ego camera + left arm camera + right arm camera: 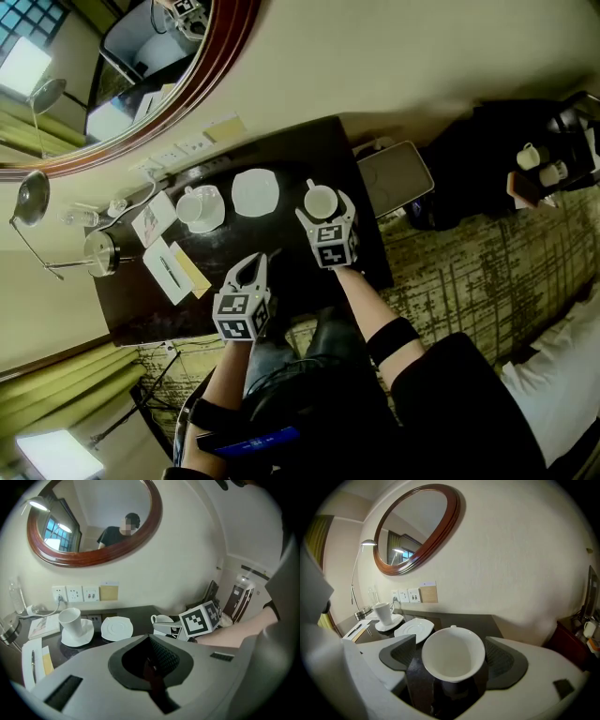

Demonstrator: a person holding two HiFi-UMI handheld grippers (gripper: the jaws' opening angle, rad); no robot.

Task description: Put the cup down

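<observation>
A white cup [453, 653] stands upright on the dark table [291, 159], left of its right edge. My right gripper [452, 662] is open around it. Its dark pads [401, 656] flank the cup's sides with narrow gaps. In the head view the same cup [320, 200] sits between the right gripper's [325, 210] fingers. My left gripper [253, 262] is shut and empty, held over the table's near edge. From the left gripper [152, 660] view the cup [161, 619] shows beside the right gripper's marker cube [200, 619].
An empty white saucer [255, 191] lies just left of the cup. Further left, a second cup on its saucer [199, 208]. A notepad with a pen [169, 270], a lamp [33, 192], wall sockets [173, 155] and a round mirror [141, 66] line the left and back. A grey tray [394, 178] lies beyond the table's right end.
</observation>
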